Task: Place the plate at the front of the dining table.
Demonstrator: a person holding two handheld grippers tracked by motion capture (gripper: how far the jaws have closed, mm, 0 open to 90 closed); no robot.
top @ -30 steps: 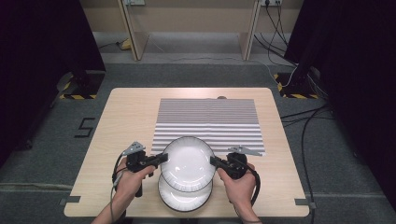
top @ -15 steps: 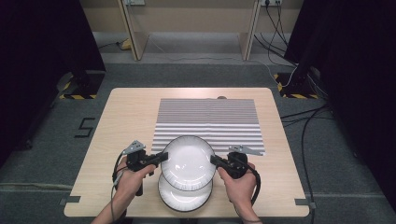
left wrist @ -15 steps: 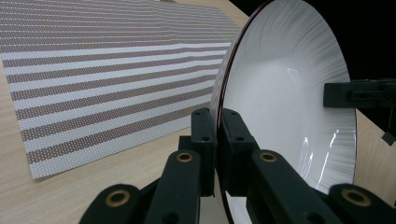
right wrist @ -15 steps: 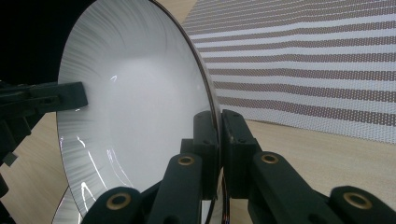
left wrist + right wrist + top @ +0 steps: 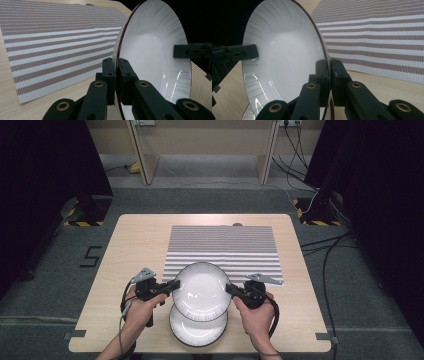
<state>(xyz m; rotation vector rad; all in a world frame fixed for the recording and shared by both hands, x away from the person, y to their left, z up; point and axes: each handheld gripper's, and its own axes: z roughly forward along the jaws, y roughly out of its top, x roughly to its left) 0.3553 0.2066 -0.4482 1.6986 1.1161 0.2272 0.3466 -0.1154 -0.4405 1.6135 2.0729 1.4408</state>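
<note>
Near the front edge of the worktop, a white plate is held up off the surface between the two tongs. The left tongs are clenched on its left rim, and the left gripper view shows both black jaws pinching the dark-edged rim with the plate's ribbed face turned toward the right of that view. The right tongs grip the opposite rim the same way; in the right gripper view the jaws meet on the plate edge, and the other tongs' jaw tips appear at the far side of the plate as a dark bar.

Beneath the raised plate lies a second plate, resting flat on the worktop. Its far half is hidden by the plate above, so only the near crescent shows, close to the worktop's near edge.

A striped placemat lies flat farther back, at the middle of the worktop. The raised plate overlaps its near edge in the high view, covering part of that border. A small dark object sits at the mat's far edge; it is too small to identify.

The person's left hand and right hand come in from the bottom, forearms cut off by the frame. Cables loop from each gripper.
</note>
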